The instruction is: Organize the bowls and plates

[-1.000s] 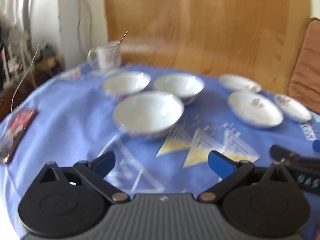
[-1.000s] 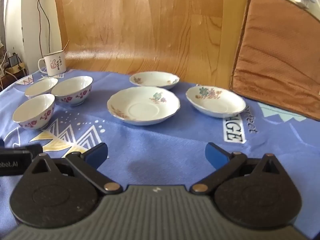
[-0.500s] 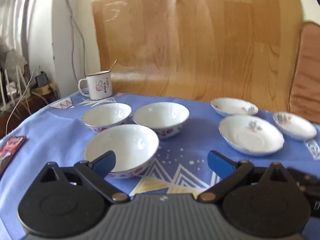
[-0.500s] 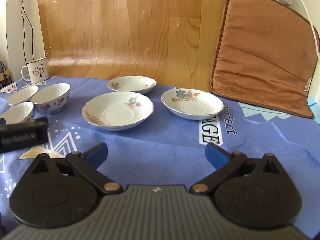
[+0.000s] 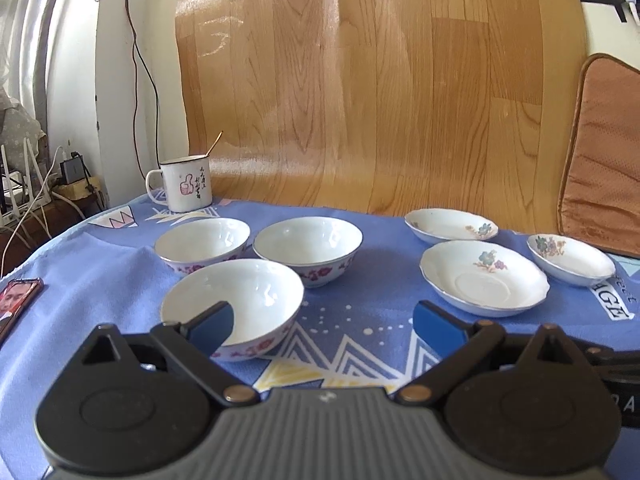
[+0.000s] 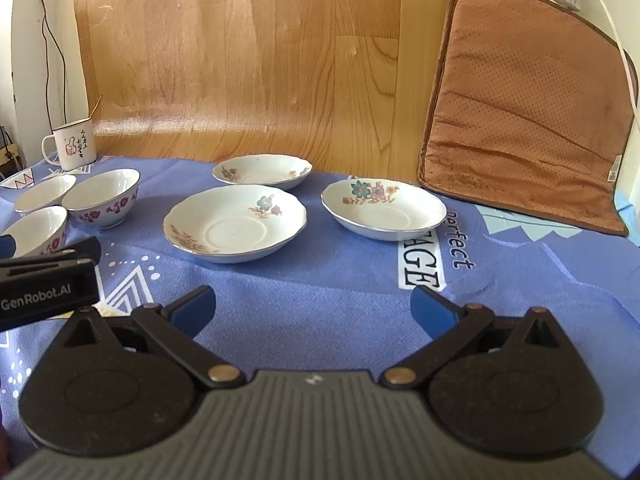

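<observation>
Three white bowls with pink flowers sit on the blue cloth: a near bowl (image 5: 240, 304), a back-left bowl (image 5: 202, 242) and a back-right bowl (image 5: 308, 246). To their right lie three flowered plates: a large one (image 5: 484, 278), a far one (image 5: 450, 224) and a right one (image 5: 570, 254). My left gripper (image 5: 326, 322) is open, its left fingertip over the near bowl's rim. My right gripper (image 6: 312, 306) is open over bare cloth, short of the large plate (image 6: 236, 224) and the right plate (image 6: 384, 208).
An enamel mug (image 5: 186, 188) with a stick in it stands at the back left. A wood-grain sheet (image 5: 380, 100) rises behind the table, a brown cushion (image 6: 528, 128) leans at the right. A small card (image 5: 16, 300) lies at the cloth's left edge.
The left gripper has tilted up and moved in toward the near bowl, which now sits at its left fingertip. The right gripper has shifted slightly right and nearer the plates.
</observation>
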`<state>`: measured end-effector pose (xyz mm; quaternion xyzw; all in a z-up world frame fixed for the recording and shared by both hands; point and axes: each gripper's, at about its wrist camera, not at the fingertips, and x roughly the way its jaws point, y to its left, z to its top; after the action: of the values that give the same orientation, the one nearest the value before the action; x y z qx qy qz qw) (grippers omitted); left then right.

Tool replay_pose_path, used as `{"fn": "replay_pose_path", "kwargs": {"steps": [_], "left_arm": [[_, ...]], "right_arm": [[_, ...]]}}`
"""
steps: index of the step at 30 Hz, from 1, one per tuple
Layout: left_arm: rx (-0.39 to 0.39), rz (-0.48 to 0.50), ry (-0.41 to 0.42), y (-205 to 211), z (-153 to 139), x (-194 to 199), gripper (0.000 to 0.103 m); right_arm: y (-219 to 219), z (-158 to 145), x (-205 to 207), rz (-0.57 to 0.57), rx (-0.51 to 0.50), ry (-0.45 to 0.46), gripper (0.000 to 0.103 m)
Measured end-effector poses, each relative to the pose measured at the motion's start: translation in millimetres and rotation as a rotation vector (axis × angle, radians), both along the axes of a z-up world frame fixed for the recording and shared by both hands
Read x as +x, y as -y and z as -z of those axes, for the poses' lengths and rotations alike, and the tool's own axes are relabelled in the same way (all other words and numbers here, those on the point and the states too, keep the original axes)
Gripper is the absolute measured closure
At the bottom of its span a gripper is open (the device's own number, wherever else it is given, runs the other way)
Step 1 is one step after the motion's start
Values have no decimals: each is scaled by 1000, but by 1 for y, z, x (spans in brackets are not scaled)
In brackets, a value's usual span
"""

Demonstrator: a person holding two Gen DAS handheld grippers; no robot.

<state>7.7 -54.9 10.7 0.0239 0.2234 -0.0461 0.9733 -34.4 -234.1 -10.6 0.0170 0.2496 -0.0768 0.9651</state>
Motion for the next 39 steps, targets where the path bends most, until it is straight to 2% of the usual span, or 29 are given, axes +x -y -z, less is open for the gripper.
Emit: {"fn": "replay_pose_path", "kwargs": {"steps": [9,15,29,31,36,39], "left_arm": [[-43,-11,9,-9,0,-2,3],[-54,-14,13,-11,1,-3,3],[-42,-35,39,-10,-1,-8,2],[-41,-41,54,-11,-2,-10,0],[-34,-45,87,-9,-4,-13,0],[-29,-52,104,-9,-5,-16,0]], "right_arm": [[0,0,-1,9,1,17,0],[-2,-2,-7,25,-17,60,0],[-23,-11,-51,86,-197,380,0],[-22,-13,-55,73,-198,386,0],[-22,-11,-49,32,-165,307,0],[-22,-9,-48,21,-154,294,0]]}}
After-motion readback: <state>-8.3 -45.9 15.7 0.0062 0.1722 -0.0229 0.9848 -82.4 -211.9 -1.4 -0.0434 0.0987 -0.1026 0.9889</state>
